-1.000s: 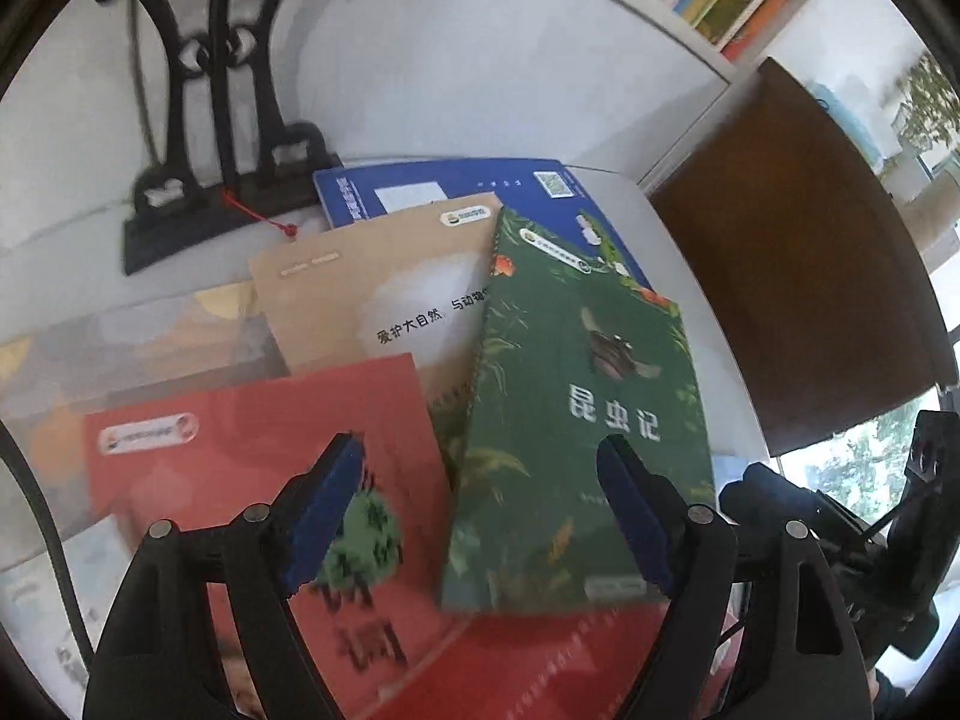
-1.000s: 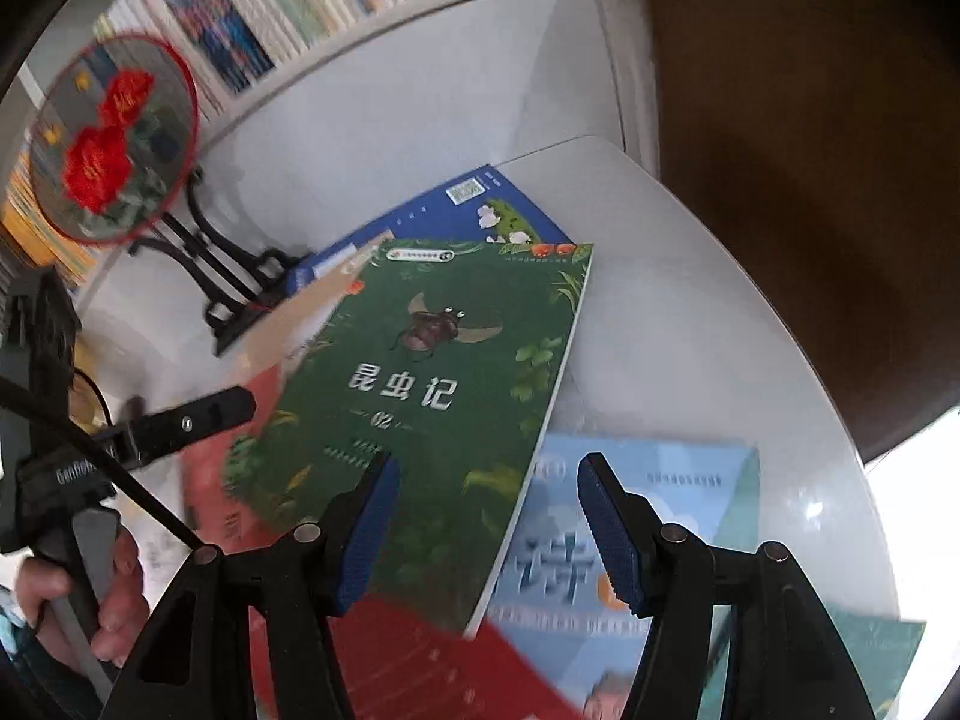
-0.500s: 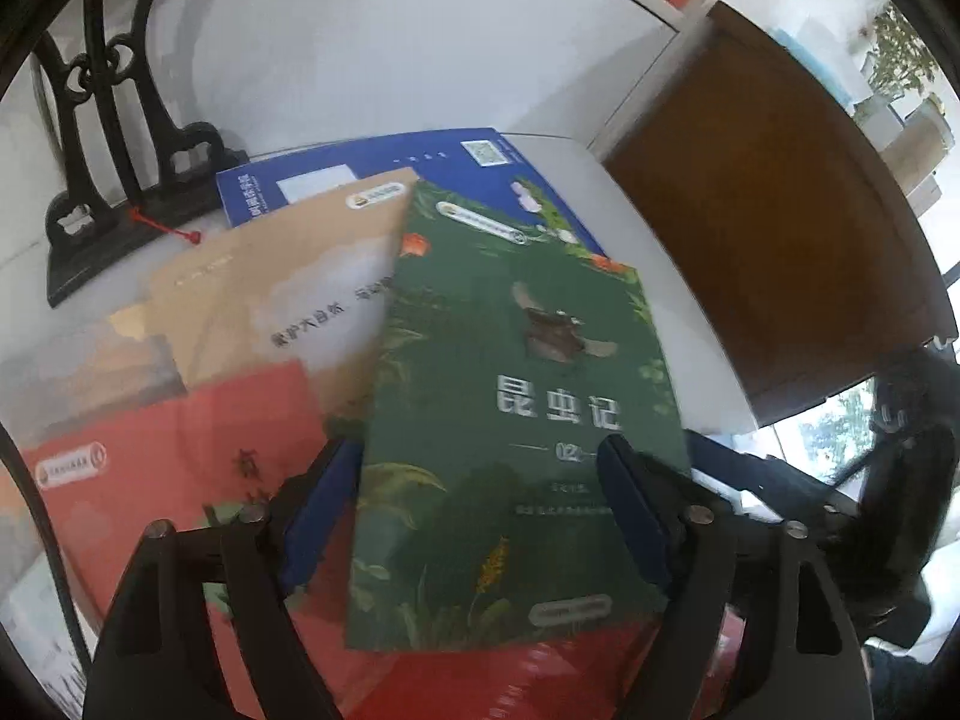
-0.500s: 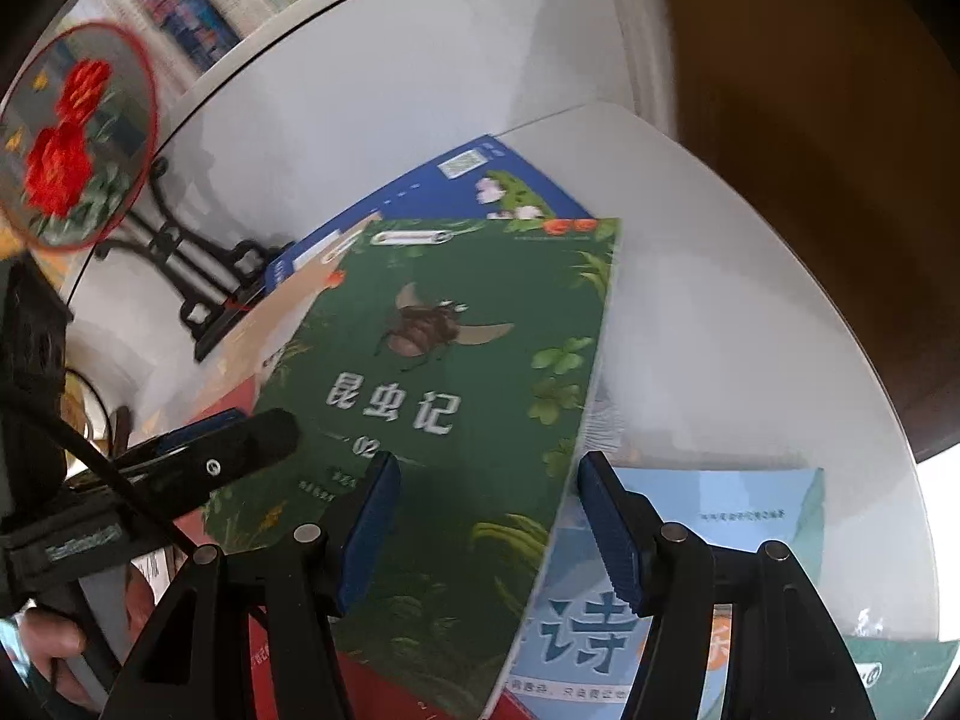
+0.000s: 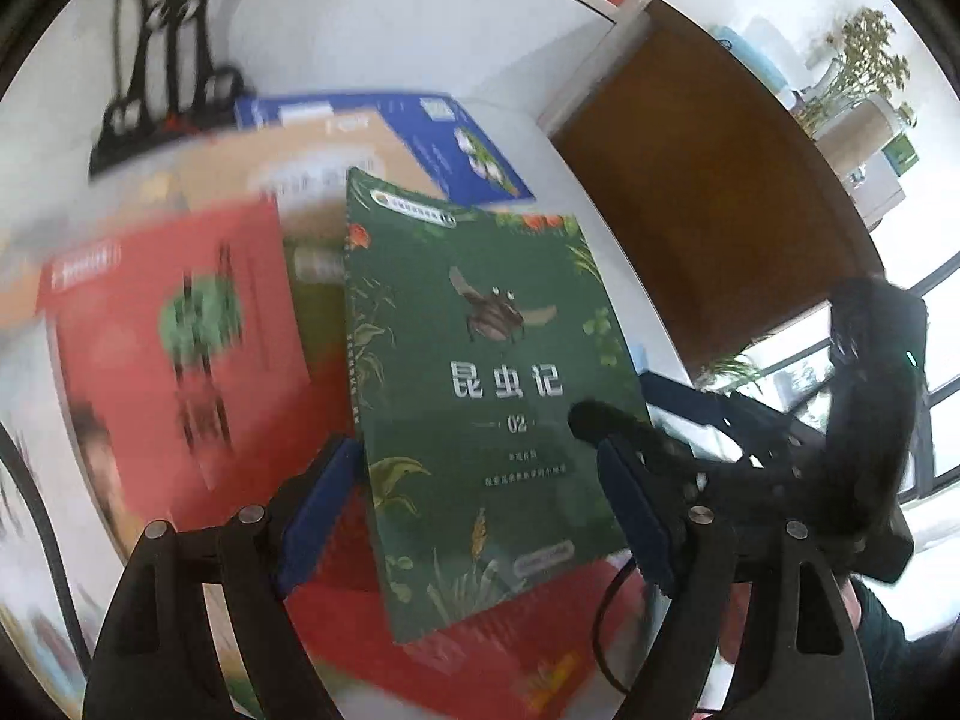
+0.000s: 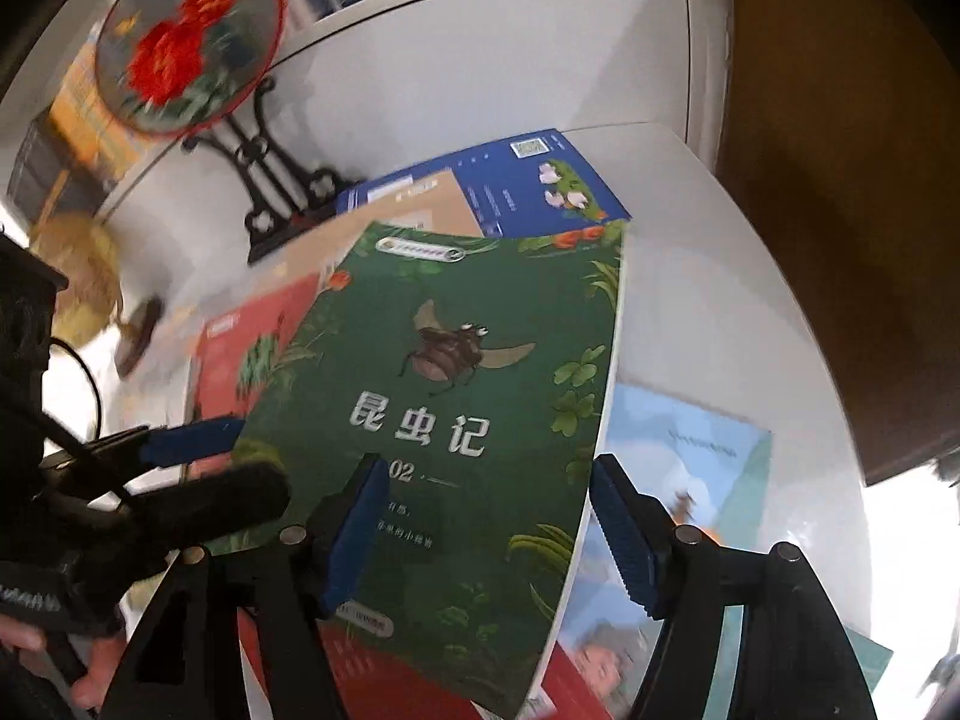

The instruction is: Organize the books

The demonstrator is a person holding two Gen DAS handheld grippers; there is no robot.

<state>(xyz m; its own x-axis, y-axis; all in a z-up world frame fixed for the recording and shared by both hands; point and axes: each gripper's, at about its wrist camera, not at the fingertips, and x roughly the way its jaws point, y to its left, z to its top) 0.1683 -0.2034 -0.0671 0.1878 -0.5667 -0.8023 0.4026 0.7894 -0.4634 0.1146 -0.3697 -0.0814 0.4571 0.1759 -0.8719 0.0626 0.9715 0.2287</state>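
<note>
Straightening of the green book (image 5: 480,372) seems underway: left gripper (image 5: 474,516) stands wide astride its lower edge, right gripper (image 6: 486,534) opening over its corner. Next comes squaring it onto the red book (image 5: 168,360).

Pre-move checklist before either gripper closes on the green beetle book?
1. Left gripper straddles the green book, pads apart: ok.
2. Right gripper jaws opening, green book's lower edge between them, pads not pressing: ok.
3. Green book on top of the pile, nothing lying on it: ok.
4. Red book beneath it, may drag along: cannot tell.
5. The two grippers crowd the same end of the book: not ok.
6. Fan stand well behind the pile: ok.
</note>
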